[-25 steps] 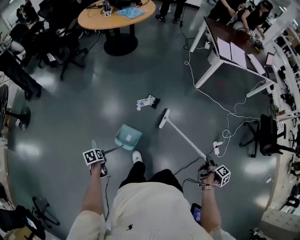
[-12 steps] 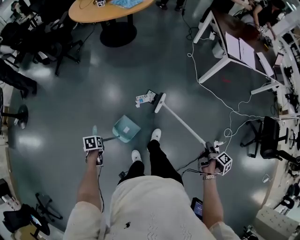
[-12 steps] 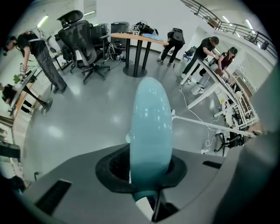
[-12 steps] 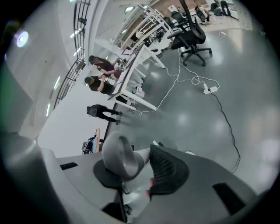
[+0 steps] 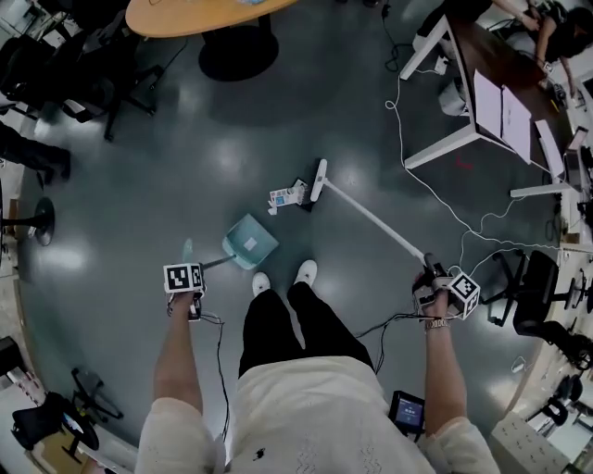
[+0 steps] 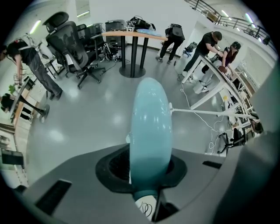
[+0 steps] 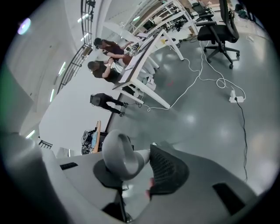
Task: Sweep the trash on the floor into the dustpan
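In the head view a teal dustpan (image 5: 250, 241) rests on the grey floor just ahead of my feet. Its teal handle (image 6: 151, 131) runs back into my left gripper (image 5: 193, 289), which is shut on it. The trash (image 5: 289, 195), a small pile of paper and wrappers, lies beyond the pan. A white broom's head (image 5: 319, 180) sits right beside the trash on its right. Its long handle (image 5: 380, 224) slants back to my right gripper (image 5: 432, 278), shut on the grey handle end (image 7: 118, 155).
A round wooden table (image 5: 199, 14) on a black base stands at the top. A white desk (image 5: 482, 102) and loose cables (image 5: 435, 185) lie at the upper right. An office chair (image 5: 537, 287) stands at the right. My white shoes (image 5: 306, 271) are just behind the dustpan.
I have stepped forward, and both feet now stand side by side. The broom head has slid up from below the trash to right beside it. The dustpan is closer to the trash.
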### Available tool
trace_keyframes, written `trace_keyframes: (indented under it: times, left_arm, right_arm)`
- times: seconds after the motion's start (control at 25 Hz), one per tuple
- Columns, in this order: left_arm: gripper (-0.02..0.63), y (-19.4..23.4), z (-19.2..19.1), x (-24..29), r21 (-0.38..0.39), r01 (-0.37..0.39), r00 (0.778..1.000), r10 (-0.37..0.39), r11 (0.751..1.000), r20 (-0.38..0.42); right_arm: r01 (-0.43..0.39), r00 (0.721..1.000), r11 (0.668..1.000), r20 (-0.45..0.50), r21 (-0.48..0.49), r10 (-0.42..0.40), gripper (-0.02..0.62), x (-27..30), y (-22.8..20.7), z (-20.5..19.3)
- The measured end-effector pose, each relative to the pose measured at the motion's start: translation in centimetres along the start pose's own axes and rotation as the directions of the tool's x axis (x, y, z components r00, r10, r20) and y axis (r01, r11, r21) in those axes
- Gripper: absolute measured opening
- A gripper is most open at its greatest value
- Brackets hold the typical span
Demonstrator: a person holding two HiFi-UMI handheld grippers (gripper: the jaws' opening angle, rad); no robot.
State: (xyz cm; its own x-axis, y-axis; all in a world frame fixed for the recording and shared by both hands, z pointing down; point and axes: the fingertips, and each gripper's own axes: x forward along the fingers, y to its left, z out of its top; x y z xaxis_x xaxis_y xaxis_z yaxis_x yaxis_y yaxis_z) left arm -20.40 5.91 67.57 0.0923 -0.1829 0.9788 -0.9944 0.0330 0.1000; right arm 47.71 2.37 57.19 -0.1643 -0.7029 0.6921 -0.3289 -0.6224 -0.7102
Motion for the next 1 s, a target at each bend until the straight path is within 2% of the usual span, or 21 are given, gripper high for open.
trace_keyframes:
  times: [0.28, 0.36, 0.4, 0.44, 0.48, 0.56, 0.64, 0.68, 0.72, 0.84, 0.88, 1.0]
  left_arm:
    - [0.091, -1.0, 6.4, 3.3, 0.062, -0.003, 1.0, 0.004, 0.998, -0.022]
    - [0.091, -1.7, 8.2, 4.0, 0.096, -0.008, 1.0, 0.01, 0.995, -0.024]
    - [0.091, -2.1, 8.9, 4.3, 0.113, -0.013, 1.0, 0.016, 0.994, -0.027]
    - [0.091, -2.4, 9.3, 4.5, 0.13, -0.019, 0.999, 0.023, 0.991, -0.031]
    - [0.091, -2.7, 9.8, 4.8, 0.15, -0.027, 0.999, 0.033, 0.988, -0.035]
    - [0.091, -3.2, 10.6, 5.5, 0.195, -0.043, 0.998, 0.051, 0.98, -0.036]
    - [0.091, -3.5, 11.2, 6.4, 0.214, -0.057, 0.998, 0.063, 0.975, -0.023]
    - [0.091, -3.5, 11.5, 6.7, 0.215, -0.064, 0.998, 0.067, 0.975, -0.009]
    - [0.091, -3.5, 11.8, 7.0, 0.211, -0.069, 0.998, 0.07, 0.975, 0.002]
    - [0.091, -2.9, 11.4, 7.4, 0.203, -0.058, 0.998, 0.064, 0.977, -0.025]
    - [0.091, -2.7, 11.0, 7.5, 0.21, -0.048, 0.997, 0.059, 0.976, -0.045]
    - [0.091, -1.8, 10.3, 7.5, 0.235, -0.04, 0.995, 0.06, 0.971, -0.077]
  right_arm:
    - [0.013, 1.0, 0.989, 0.029, -0.15, -0.009, 0.118, 6.8, 5.3, 5.2]
    - [0.018, 0.999, 0.964, 0.036, -0.264, -0.009, 0.118, 8.4, 7.8, 6.2]
    - [0.019, 0.999, 0.934, 0.033, -0.358, -0.008, 0.118, 9.0, 9.3, 6.3]
    - [0.017, 1.0, 0.883, 0.022, -0.468, -0.008, 0.118, 9.6, 11.0, 5.8]
    - [0.013, 1.0, 0.813, 0.004, -0.583, -0.014, 0.118, 10.3, 12.5, 4.7]
    - [-0.001, 0.999, 0.633, -0.035, -0.774, -0.041, 0.118, 12.0, 14.9, 1.2]
    - [-0.025, 0.996, 0.47, -0.06, -0.882, -0.06, 0.117, 13.4, 16.7, -2.7]
    - [-0.034, 0.994, 0.412, -0.072, -0.91, -0.077, 0.117, 13.8, 17.2, -4.5]
    - [-0.038, 0.99, 0.377, -0.086, -0.926, -0.11, 0.117, 14.1, 17.2, -6.2]
    - [-0.037, 0.964, 0.346, -0.124, -0.938, -0.234, 0.117, 14.7, 15.0, -11.2]
    - [-0.036, 0.959, 0.317, -0.123, -0.948, -0.257, 0.117, 14.7, 14.3, -12.7]
    - [-0.036, 0.953, 0.196, -0.093, -0.98, -0.29, 0.117, 14.1, 14.1, -16.4]
